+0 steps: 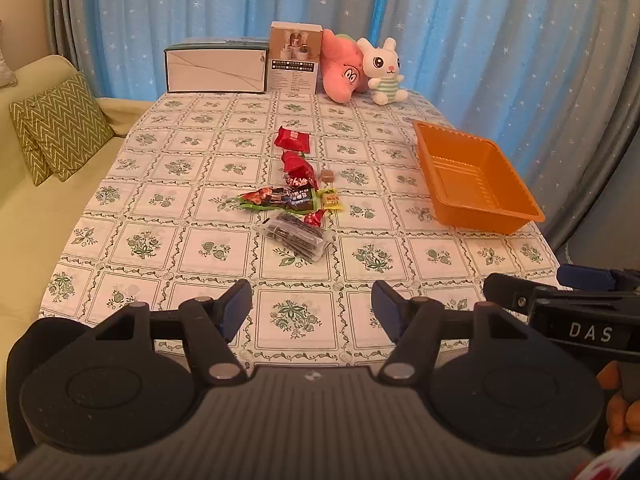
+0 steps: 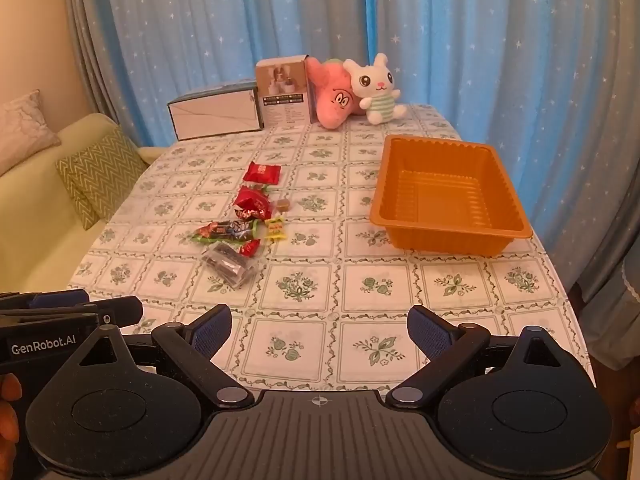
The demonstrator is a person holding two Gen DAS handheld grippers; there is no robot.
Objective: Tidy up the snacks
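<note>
Several wrapped snacks lie in a loose cluster mid-table: a red packet (image 1: 293,139) (image 2: 262,173), a crumpled red wrapper (image 1: 298,166) (image 2: 251,204), a green-and-red packet (image 1: 280,198) (image 2: 226,232), a small yellow candy (image 1: 331,200) (image 2: 275,229), a small brown candy (image 1: 327,176) (image 2: 283,204) and a clear bag of dark sticks (image 1: 298,236) (image 2: 229,266). An empty orange tray (image 1: 516,216) (image 2: 506,196) sits to their right. My left gripper (image 1: 312,310) is open and empty above the near table edge. My right gripper (image 2: 320,330) is open and empty, beside the left one.
A white box (image 1: 216,70) (image 2: 214,114), a product carton (image 1: 295,58) (image 2: 282,92), a pink plush (image 1: 342,70) (image 2: 334,98) and a white rabbit plush (image 1: 383,70) (image 2: 376,90) line the far edge. A sofa with a green cushion (image 1: 60,128) (image 2: 100,168) stands left. Blue curtains hang behind.
</note>
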